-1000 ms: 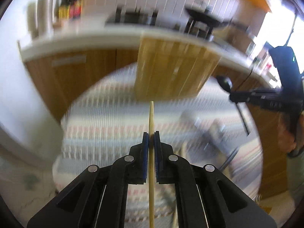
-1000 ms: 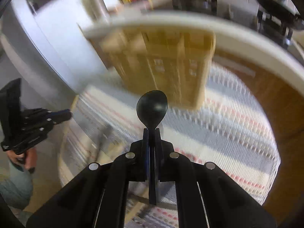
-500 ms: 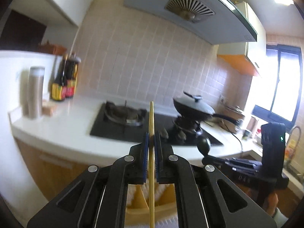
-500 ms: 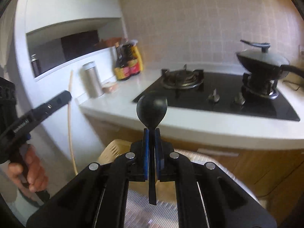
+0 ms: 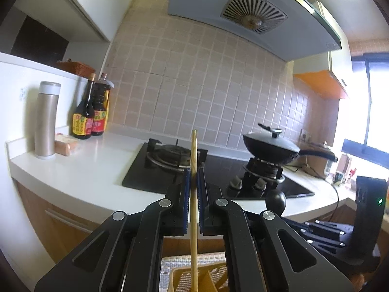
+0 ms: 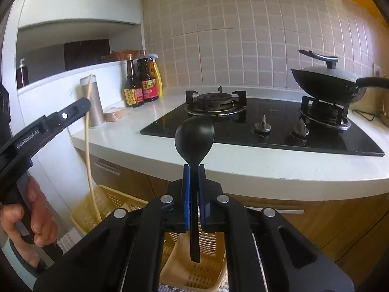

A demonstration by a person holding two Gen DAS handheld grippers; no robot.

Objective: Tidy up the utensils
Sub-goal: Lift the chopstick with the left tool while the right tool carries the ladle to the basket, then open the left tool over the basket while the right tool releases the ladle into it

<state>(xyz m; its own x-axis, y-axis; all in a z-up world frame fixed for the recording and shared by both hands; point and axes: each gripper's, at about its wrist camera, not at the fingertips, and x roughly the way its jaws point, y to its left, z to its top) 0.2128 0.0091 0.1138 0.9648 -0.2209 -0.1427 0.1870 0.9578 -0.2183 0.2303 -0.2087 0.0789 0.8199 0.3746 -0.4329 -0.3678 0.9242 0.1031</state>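
My left gripper (image 5: 193,172) is shut on a wooden chopstick (image 5: 193,194) held upright; its lower end hangs over a yellow slotted utensil basket (image 5: 184,277). My right gripper (image 6: 193,170) is shut on a black plastic spoon (image 6: 194,141), bowl up, with its handle hanging down over the same basket (image 6: 97,206). From the right wrist view the left gripper (image 6: 80,105) and its chopstick (image 6: 88,146) show at the left, the stick's lower end reaching into the basket. From the left wrist view the spoon bowl (image 5: 275,200) shows at the right.
A white counter (image 6: 267,160) holds a black gas hob (image 6: 267,126), a lidded wok (image 6: 328,82), sauce bottles (image 6: 142,80) and a steel flask (image 5: 46,119). Wooden cabinets stand below. A striped cloth (image 5: 170,265) lies under the basket.
Both grippers tilted up from looking down at the basket and striped cloth to facing the counter and hob. Each still holds its utensil upright over the basket.
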